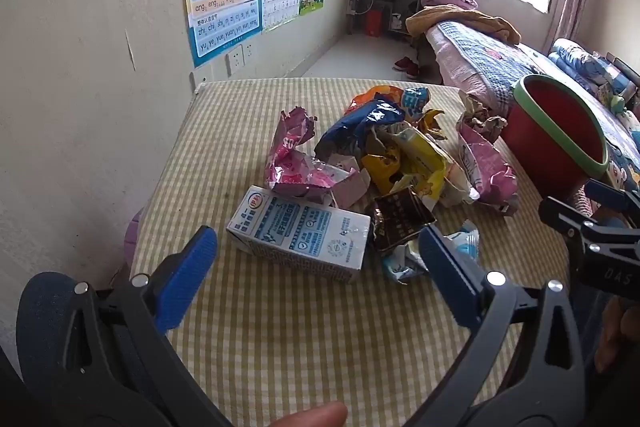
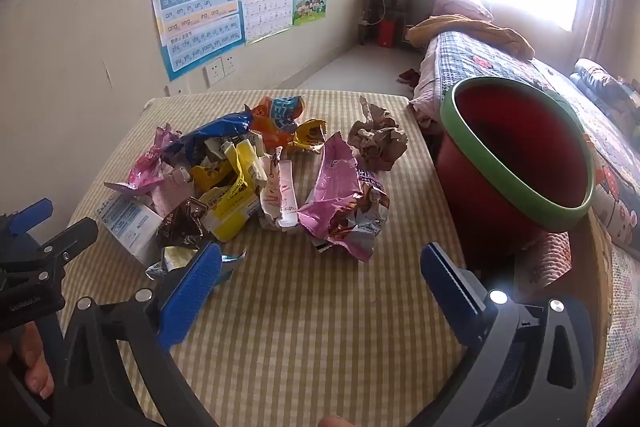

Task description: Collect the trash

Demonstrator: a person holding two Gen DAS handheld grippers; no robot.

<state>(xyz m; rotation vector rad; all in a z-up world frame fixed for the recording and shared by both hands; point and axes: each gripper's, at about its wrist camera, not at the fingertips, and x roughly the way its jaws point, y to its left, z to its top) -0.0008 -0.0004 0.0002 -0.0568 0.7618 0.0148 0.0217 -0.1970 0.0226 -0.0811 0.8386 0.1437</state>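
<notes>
Trash pile (image 2: 256, 171) of crumpled snack wrappers lies mid-table on the checked cloth (image 2: 304, 331); a milk carton (image 1: 300, 235) is at its near-left edge. Red bin w/ green rim (image 2: 516, 163) stands right of the table, by the bed (image 1: 492, 63). Left gripper (image 1: 316, 259) & right gripper (image 2: 320, 267) both tilt down, jaws wide apart, holding nothing.

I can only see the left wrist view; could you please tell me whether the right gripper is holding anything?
Observer: No. The right gripper is open, with only bare checked tablecloth in its gap.
Operator: Thank you. Which piece of trash lies closest to it?
Observer: A large pink wrapper; its near end carries a printed photo of a person, which faces away from your camera.
Operator: Is anything tucked between it and the yellow packet?
Observer: Yes, a crumpled white wrapper with red markings lies between the large pink wrapper and the yellow packet.
</notes>
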